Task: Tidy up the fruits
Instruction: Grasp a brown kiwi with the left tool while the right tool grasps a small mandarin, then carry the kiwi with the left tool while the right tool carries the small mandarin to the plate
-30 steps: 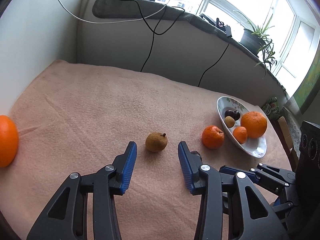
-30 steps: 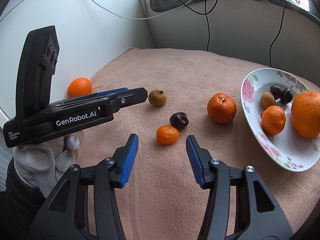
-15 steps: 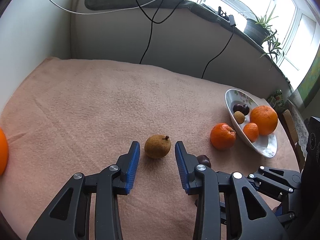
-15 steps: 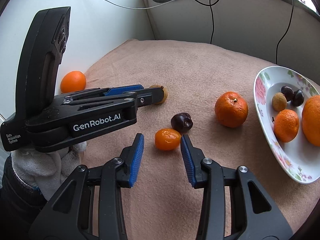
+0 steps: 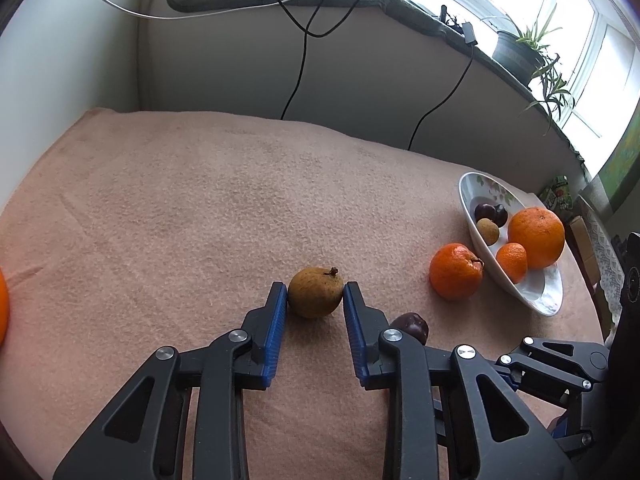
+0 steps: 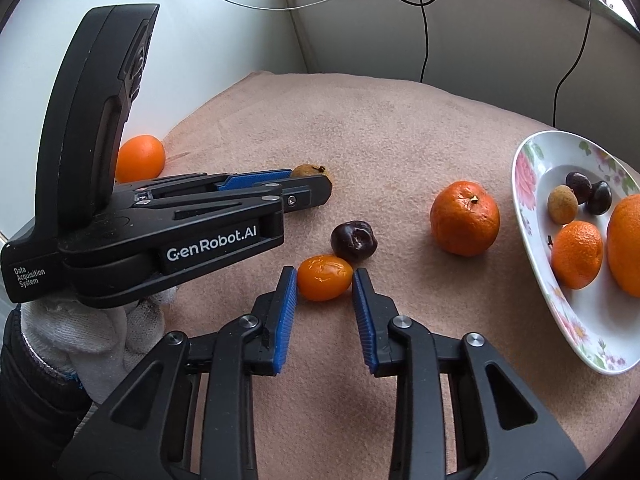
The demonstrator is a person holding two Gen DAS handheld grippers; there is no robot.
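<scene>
The left tool [image 5: 315, 295] had its blue pads touching both sides of the round brown stemmed fruit [image 5: 315, 291] mid-counter. The right tool [image 6: 324, 283] stood apart, flanking the small glossy orange fruit [image 6: 325, 282], just beside the dark plum [image 6: 354, 241].

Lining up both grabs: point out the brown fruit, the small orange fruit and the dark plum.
brown fruit [image 5: 315, 293], left wrist view, middle of its skin.
small orange fruit [image 6: 325, 277], right wrist view, top face.
dark plum [image 6: 353, 241], right wrist view, centre.
</scene>
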